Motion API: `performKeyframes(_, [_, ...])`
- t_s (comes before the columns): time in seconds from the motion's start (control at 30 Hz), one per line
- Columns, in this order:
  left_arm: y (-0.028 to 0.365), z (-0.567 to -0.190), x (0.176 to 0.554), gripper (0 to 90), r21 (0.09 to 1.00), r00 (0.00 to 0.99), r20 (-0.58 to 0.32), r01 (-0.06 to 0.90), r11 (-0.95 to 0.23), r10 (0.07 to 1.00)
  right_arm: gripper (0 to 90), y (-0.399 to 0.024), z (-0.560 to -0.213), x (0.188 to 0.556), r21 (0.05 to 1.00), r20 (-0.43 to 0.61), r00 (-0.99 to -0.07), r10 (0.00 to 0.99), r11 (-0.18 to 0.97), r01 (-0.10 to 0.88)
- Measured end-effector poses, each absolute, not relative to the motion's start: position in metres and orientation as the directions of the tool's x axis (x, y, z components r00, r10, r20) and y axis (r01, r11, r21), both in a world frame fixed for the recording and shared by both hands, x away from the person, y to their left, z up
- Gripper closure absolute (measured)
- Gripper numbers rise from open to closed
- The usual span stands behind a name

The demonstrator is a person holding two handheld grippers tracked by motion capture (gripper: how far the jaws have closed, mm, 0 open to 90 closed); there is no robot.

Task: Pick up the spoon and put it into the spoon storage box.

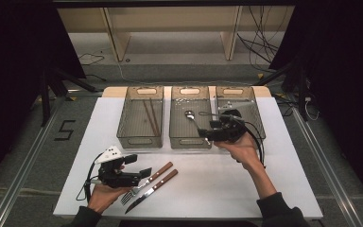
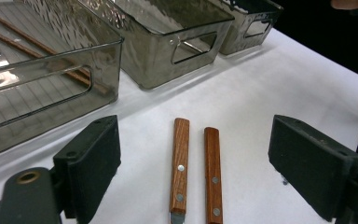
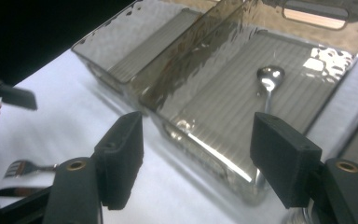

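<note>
Three smoky clear bins stand in a row at the back of the white table (image 1: 264,179). The left bin (image 1: 127,124) holds brown chopsticks (image 1: 150,116). A metal spoon (image 1: 190,116) lies in the middle bin (image 1: 176,124). My right gripper (image 1: 207,134) hovers open at that bin's near right corner, nothing between its jaws; the spoon (image 3: 269,81) lies beyond them. A wooden-handled fork (image 1: 157,173) and knife (image 1: 160,182) lie side by side at the front left. My left gripper (image 1: 138,166) is open just left of them, and both handles (image 2: 180,165) lie between its jaws, untouched.
The right bin (image 1: 257,118) stands behind my right hand. Cables trail from both grippers. The table's front edge runs close to both forearms. Beyond the table are a wooden shelf frame (image 1: 170,28) and dark stands on the floor.
</note>
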State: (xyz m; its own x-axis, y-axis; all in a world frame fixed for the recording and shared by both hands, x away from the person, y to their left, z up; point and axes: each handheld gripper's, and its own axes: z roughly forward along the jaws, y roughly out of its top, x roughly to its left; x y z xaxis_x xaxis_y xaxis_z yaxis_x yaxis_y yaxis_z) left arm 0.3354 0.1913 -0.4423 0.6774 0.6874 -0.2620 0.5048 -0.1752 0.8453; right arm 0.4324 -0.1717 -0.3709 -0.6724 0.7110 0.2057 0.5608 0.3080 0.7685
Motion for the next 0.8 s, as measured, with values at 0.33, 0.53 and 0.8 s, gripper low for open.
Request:
performKeyframes(0.33, [0.186,-0.44,0.34,16.5,0.797,0.657,-0.245,0.555,-0.237,0.713,32.4,-0.203,-0.387,0.396,0.787,0.218,-0.664,0.715,0.273,0.553])
performKeyframes(0.53, [0.183,-0.439,0.341,16.8,0.78,0.648,-0.226,0.567,-0.263,0.727,30.9,-0.213,-0.396,0.381,0.792,0.201,-0.66,0.723,0.276,0.544])
performKeyframes(0.8, [0.181,-0.442,0.346,16.9,0.744,0.635,-0.22,0.6,-0.294,0.74,28.1,-0.22,-0.412,0.361,0.8,0.207,-0.663,0.719,0.265,0.538])
